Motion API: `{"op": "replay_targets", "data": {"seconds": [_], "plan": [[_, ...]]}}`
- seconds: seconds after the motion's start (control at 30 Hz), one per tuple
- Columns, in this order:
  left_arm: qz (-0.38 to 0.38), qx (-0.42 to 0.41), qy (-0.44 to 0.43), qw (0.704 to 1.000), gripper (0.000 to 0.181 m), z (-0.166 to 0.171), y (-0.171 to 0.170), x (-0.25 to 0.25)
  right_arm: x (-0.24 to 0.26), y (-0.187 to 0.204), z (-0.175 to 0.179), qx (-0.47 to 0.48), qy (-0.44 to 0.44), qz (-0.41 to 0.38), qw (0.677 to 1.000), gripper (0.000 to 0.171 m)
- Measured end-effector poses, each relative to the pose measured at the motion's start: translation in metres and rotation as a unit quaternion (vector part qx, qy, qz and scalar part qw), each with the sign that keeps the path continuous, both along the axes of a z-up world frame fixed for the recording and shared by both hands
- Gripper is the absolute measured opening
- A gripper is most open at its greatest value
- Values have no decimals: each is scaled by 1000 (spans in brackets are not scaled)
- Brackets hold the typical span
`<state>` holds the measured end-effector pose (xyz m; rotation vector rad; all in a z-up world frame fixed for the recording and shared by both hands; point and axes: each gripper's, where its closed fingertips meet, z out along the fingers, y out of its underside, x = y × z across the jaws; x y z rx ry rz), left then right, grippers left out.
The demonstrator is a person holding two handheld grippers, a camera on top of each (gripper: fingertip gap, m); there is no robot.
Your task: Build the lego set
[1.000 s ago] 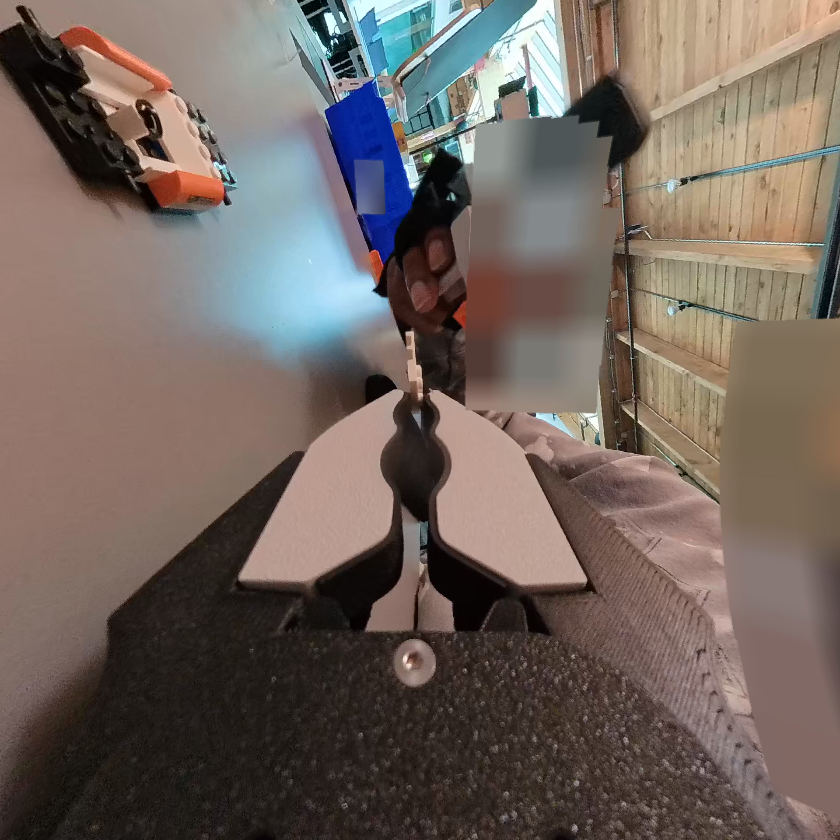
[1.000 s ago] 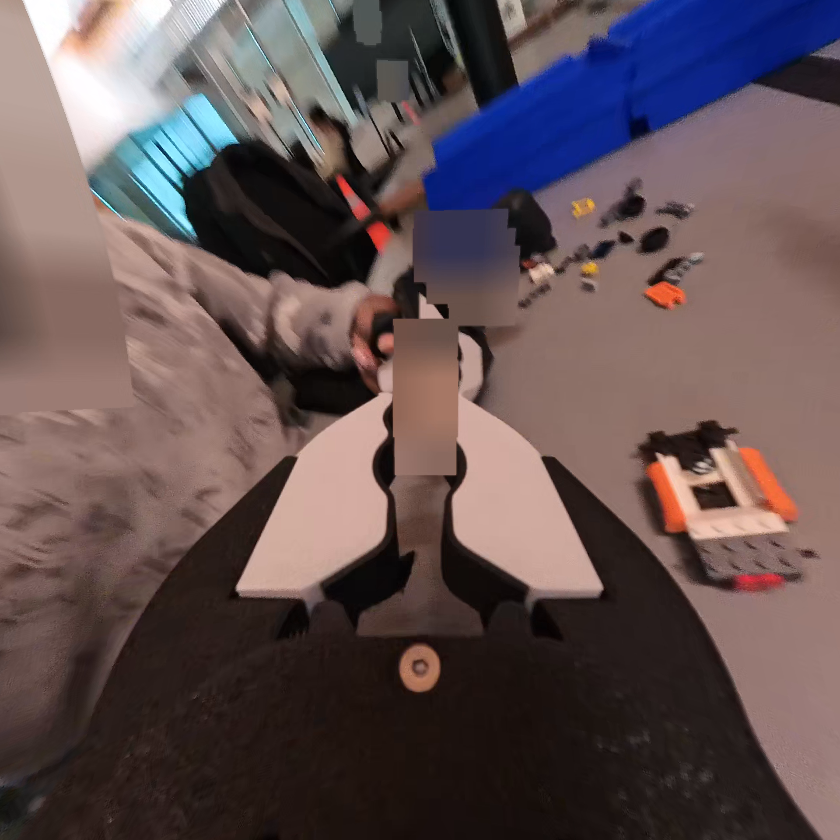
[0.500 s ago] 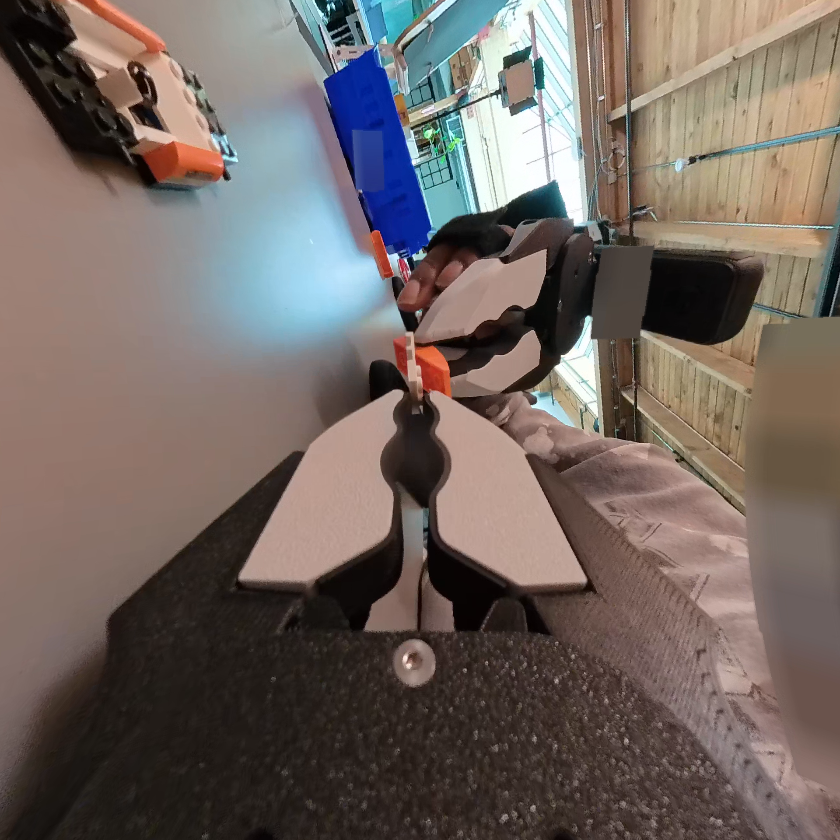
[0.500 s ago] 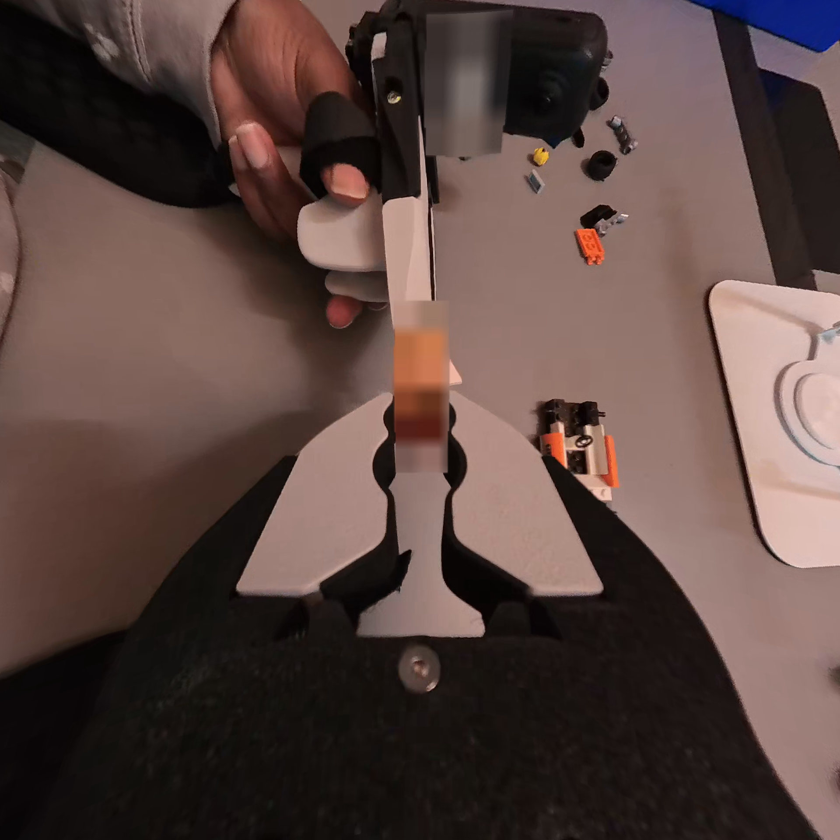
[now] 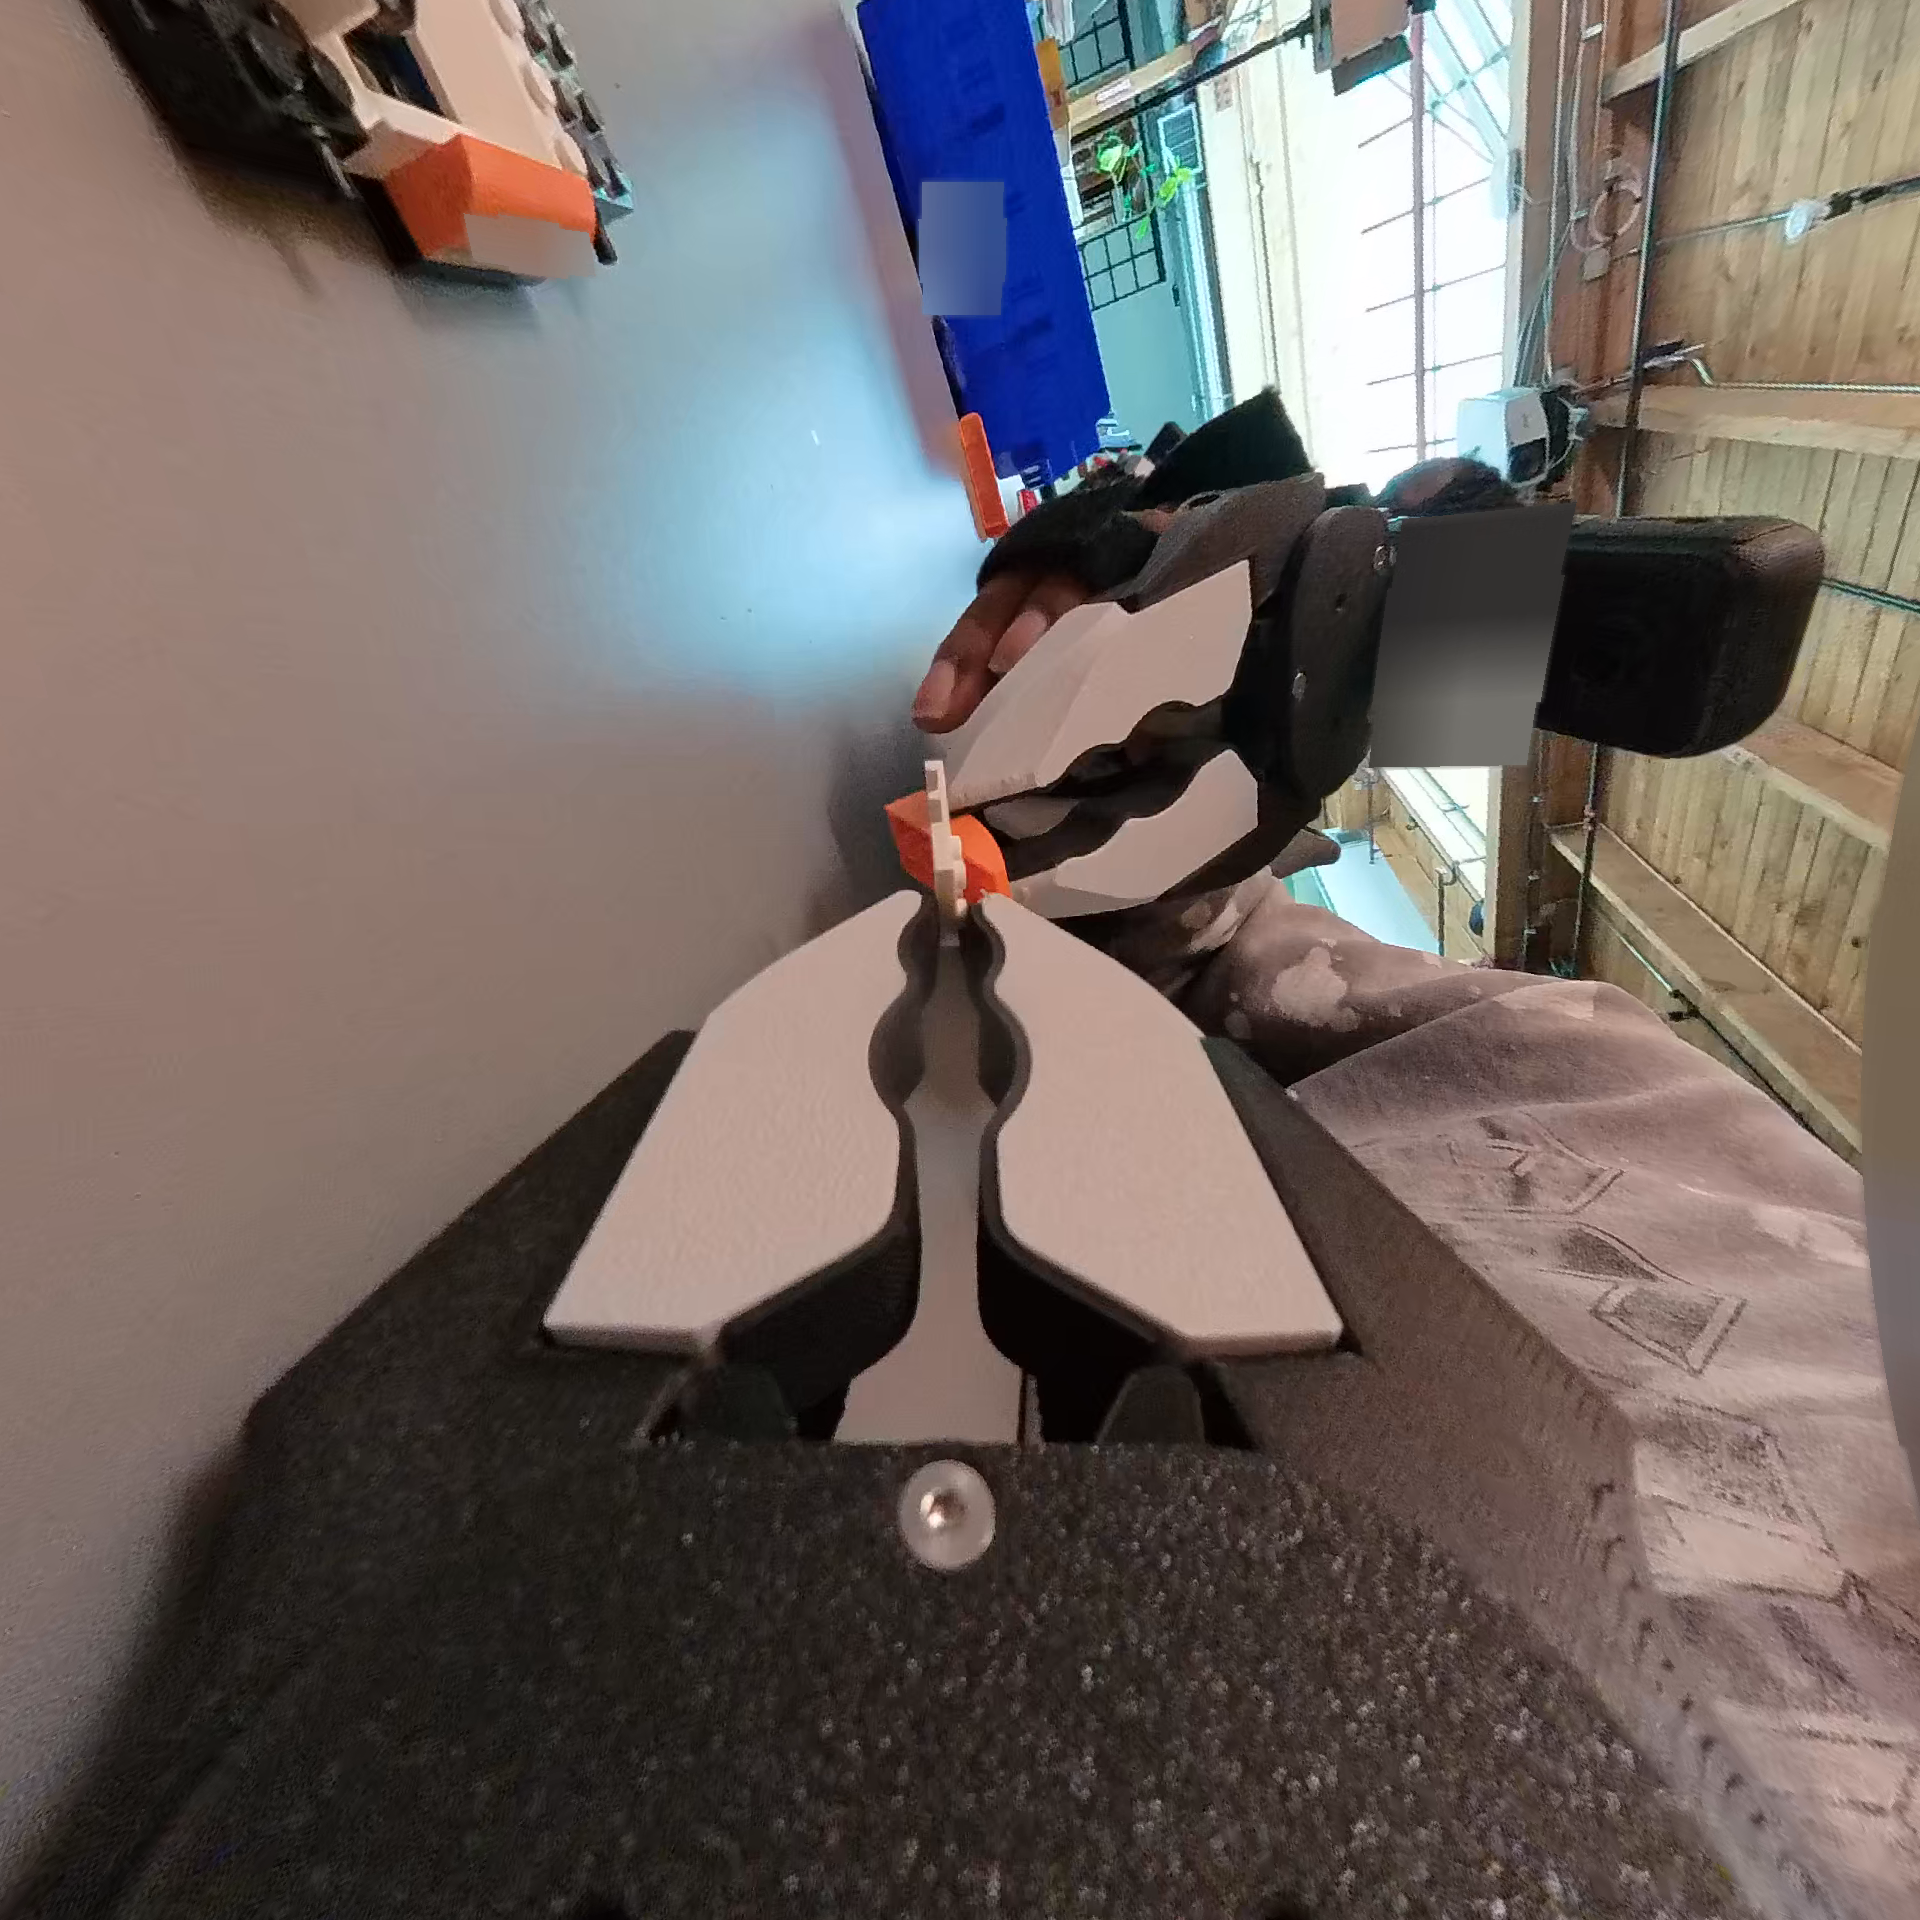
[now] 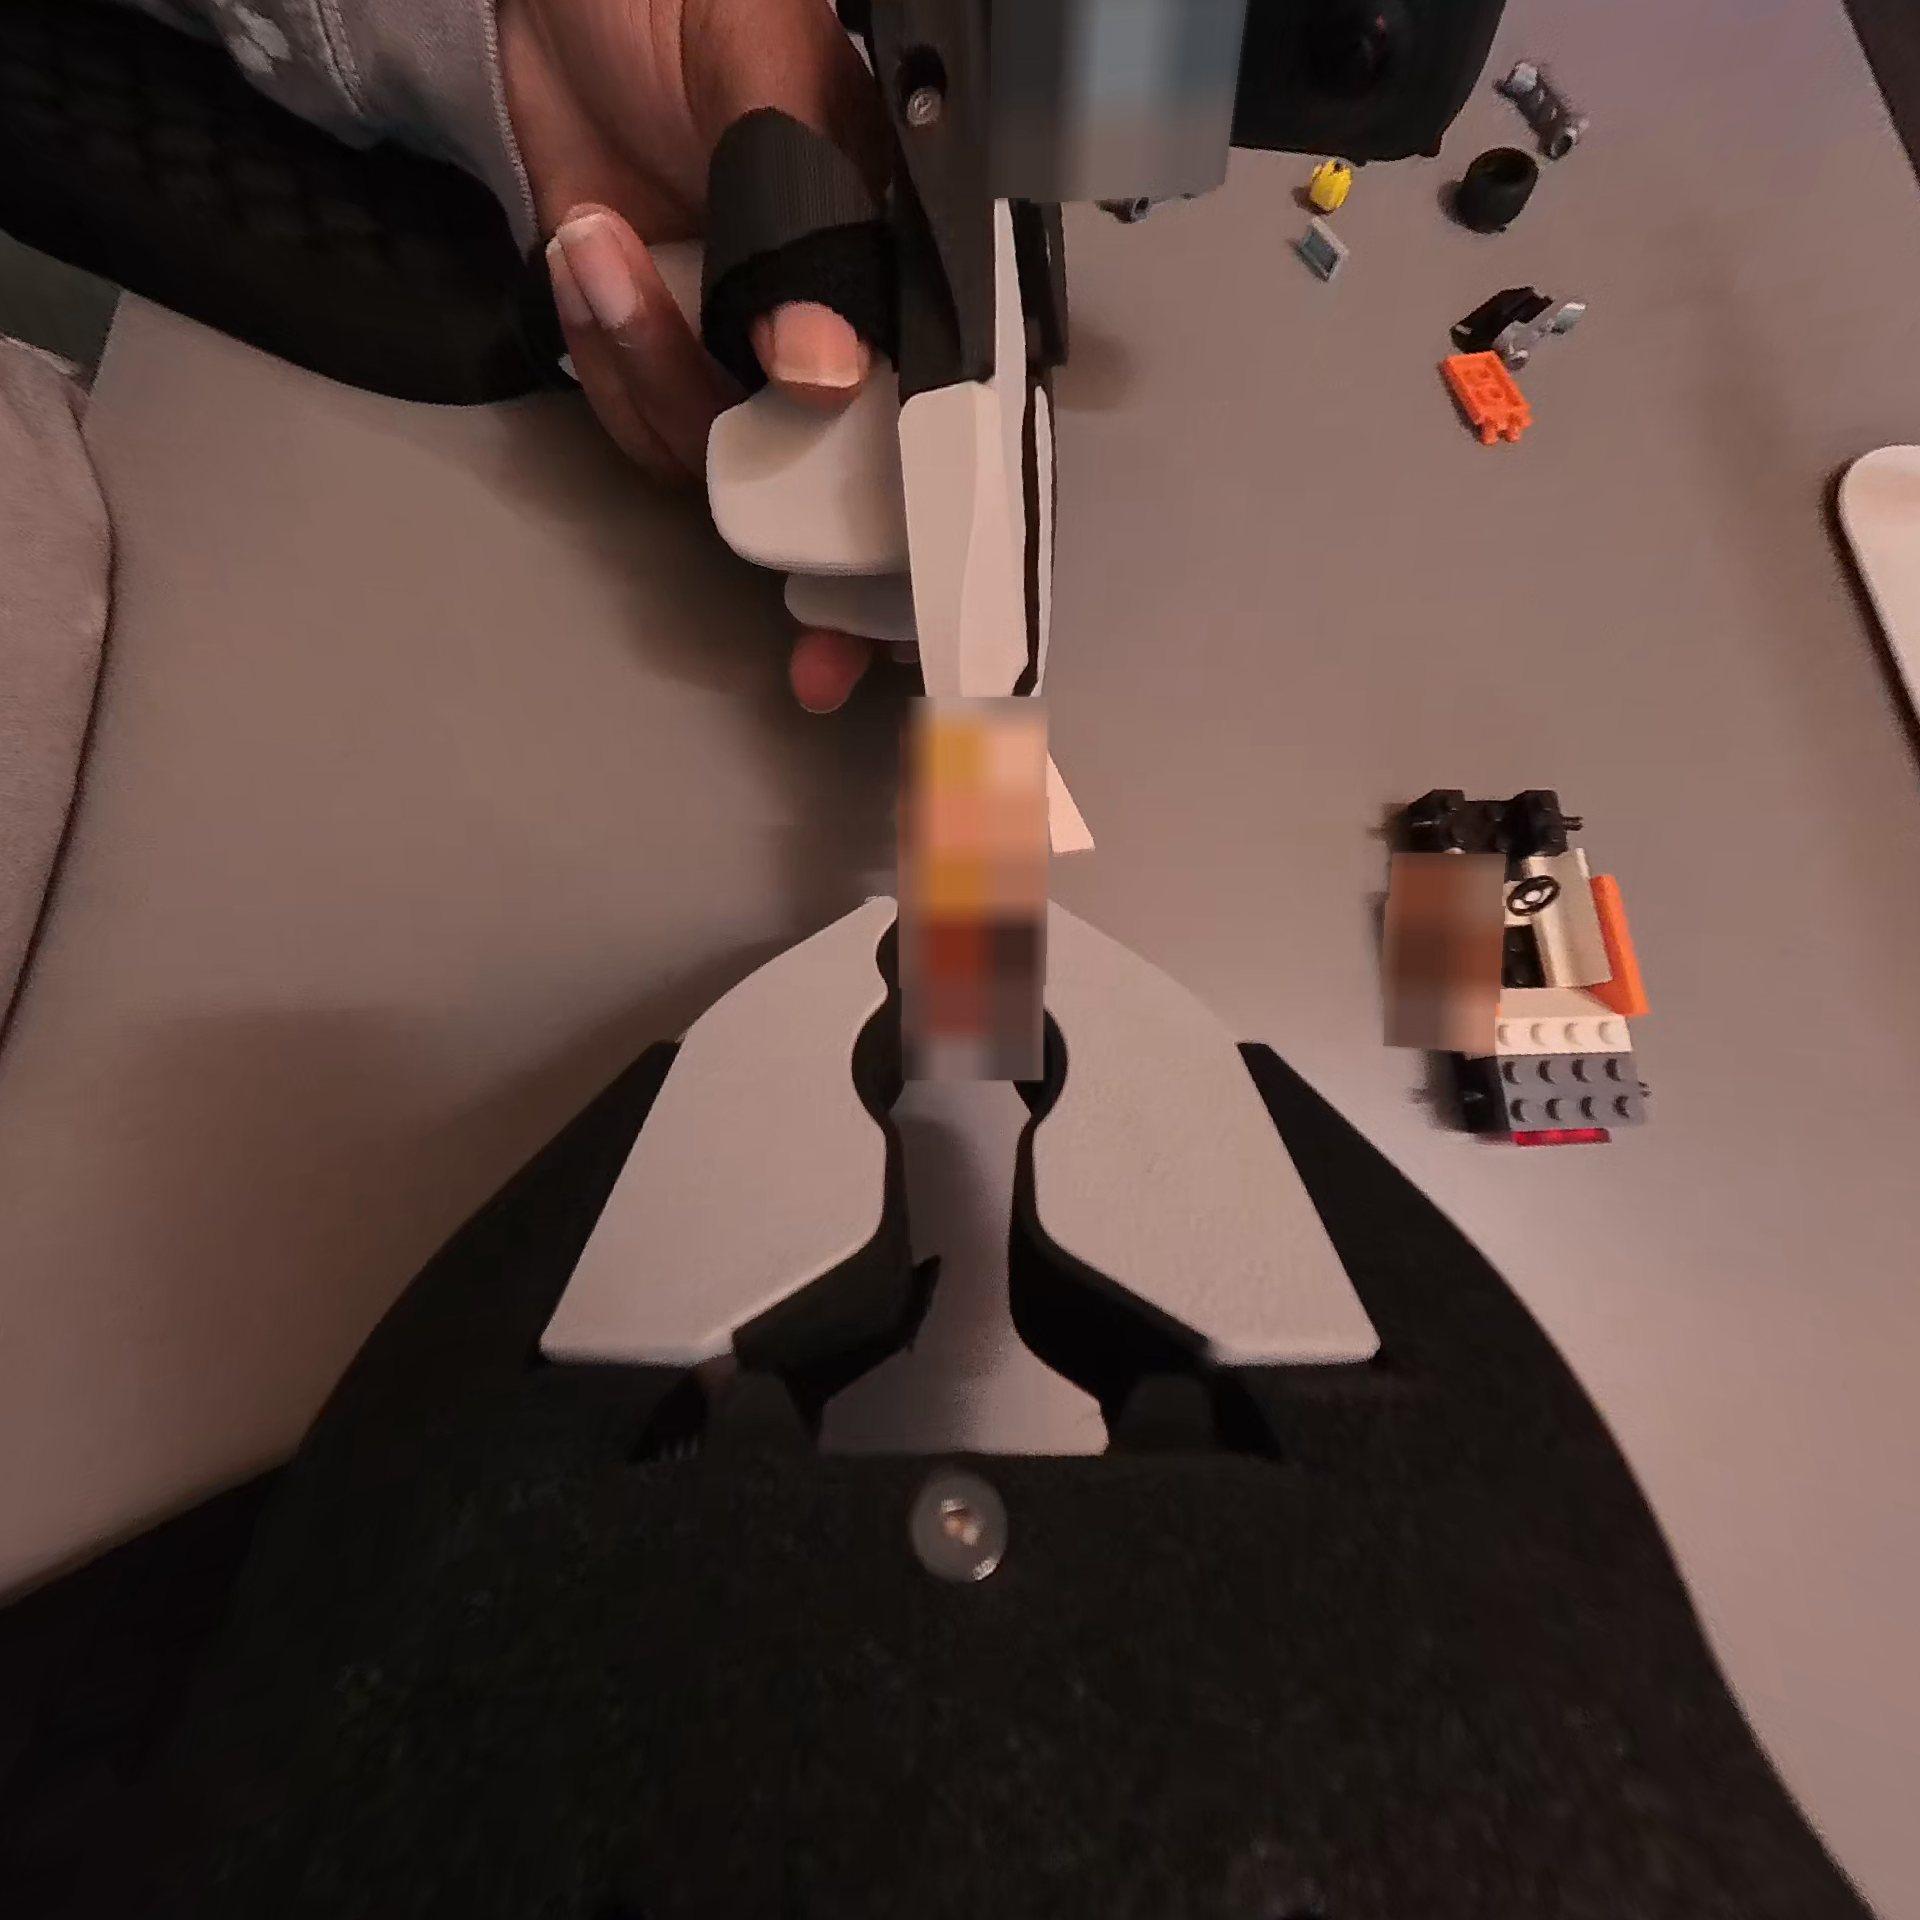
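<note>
Here, I described the scene from left to right, as I saw it through the two wrist cameras. Farthest left in the right wrist view, the person's hand (image 6: 665, 270) gripped the handle of the left gripper (image 5: 958, 906), whose fingers reached in from above. In its own view that gripper was clenched on a thin white stepped piece (image 5: 942, 847) standing up from its fingertips. Meeting it from the right, the right gripper (image 5: 1003, 826) was closed on an orange brick (image 5: 940, 844), which touched or nearly touched the white piece; I could not tell whether they were joined. In the right wrist view a mosaic patch hid this meeting point. Further right, the partly built vehicle (image 6: 1527, 977), in black, white, orange and grey, sat on the grey table (image 6: 416, 831), well apart from both grippers. Beyond it, loose parts (image 6: 1491, 395) lay scattered near the far edge. My judgement was that the risk lay in the press: the white piece was held only by its thin edge, so an off-axis push could twist it out of the fingertips, or the studs could miss and the brick could drop.
</note>
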<state>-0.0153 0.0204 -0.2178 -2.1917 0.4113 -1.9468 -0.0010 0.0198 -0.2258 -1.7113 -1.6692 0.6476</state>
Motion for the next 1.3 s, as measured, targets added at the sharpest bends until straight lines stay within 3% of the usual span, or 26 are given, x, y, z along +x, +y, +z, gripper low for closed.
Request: {"op": "replay_targets", "data": {"seconds": [0.47, 0.63, 0.8, 0.9, 1.1, 1.3], "plan": [[-11, 7, 0, 1000, 9, 2, -1, -1, 2, 4, -8, 6, -5, -9, 1000, 16], [-32, 76, 36, 996, 11, 5, -4, -10, 7, -5, -4, 7, -18, -1, 1000, 16], [-101, 196, 100, 970, 14, 3, -23, -14, 17, -27, -12, -5, -68, 8, 998, 16], [-165, 264, 156, 937, 24, -13, -41, -12, 22, -39, -20, -18, -91, 7, 996, 16], [-266, 445, 248, 818, 40, -31, -44, -11, 31, -41, -17, -28, -90, -6, 996, 16], [-403, 499, 273, 717, 45, -43, -53, -6, 36, -38, -9, -22, -83, -34, 996, 16]]}}
